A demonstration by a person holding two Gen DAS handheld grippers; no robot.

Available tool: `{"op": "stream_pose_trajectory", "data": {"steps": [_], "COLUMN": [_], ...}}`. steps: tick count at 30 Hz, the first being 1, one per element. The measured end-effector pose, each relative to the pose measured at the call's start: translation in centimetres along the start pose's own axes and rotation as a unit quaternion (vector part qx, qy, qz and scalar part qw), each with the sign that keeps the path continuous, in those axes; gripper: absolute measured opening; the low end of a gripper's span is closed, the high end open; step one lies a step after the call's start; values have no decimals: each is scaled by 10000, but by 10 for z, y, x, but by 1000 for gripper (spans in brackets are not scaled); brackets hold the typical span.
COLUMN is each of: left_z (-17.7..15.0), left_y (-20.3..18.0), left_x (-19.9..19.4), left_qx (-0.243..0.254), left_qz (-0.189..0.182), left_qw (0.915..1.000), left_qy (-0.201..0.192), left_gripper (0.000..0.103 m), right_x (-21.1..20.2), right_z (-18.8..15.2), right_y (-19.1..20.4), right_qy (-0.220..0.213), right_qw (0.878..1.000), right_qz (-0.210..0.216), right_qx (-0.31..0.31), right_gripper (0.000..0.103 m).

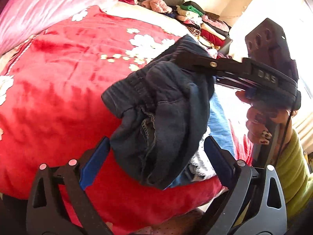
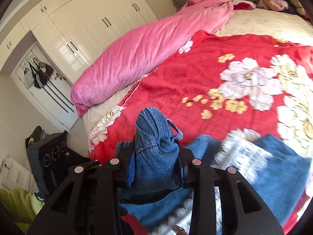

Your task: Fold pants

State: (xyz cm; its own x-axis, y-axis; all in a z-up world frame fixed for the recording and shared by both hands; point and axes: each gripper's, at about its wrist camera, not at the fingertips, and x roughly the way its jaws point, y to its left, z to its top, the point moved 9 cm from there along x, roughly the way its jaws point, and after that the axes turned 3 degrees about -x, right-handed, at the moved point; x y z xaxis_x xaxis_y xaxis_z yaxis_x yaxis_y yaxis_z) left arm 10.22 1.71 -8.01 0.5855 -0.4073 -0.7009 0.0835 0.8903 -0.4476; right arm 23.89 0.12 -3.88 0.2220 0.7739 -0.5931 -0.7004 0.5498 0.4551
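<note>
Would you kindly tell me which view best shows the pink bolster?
The right wrist view: the pink bolster lies in full length along the bed's edge. The left wrist view catches only part of it in the upper left corner.

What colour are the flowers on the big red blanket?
The flowers on the red blanket are white with yellow middles, clearest in the right wrist view.
</note>
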Motion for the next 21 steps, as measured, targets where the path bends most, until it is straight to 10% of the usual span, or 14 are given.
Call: {"op": "stream_pose_trajectory", "data": {"steps": [8, 12, 21], "left_z": [12, 9, -51], "left_y": [-50, -85, -146], "left_x": [11, 17, 58], "left_qx": [45, 437, 1533], "left_qz": [-595, -848, -999], "left_qw": [9982, 9954, 9801], "left_qy": [-86, -44, 776], "left_gripper": [90, 90, 90], "right_x": [-46, -71, -99], "right_z": [-13, -31, -92], "right_y": [-34, -65, -107], "right_qy": [-397, -583, -537], "right_qw": [9986, 9948, 9791], "right_qz": [-37, -442, -757], "right_qx": [344, 703, 1809], "right_gripper": [32, 61, 84]}}
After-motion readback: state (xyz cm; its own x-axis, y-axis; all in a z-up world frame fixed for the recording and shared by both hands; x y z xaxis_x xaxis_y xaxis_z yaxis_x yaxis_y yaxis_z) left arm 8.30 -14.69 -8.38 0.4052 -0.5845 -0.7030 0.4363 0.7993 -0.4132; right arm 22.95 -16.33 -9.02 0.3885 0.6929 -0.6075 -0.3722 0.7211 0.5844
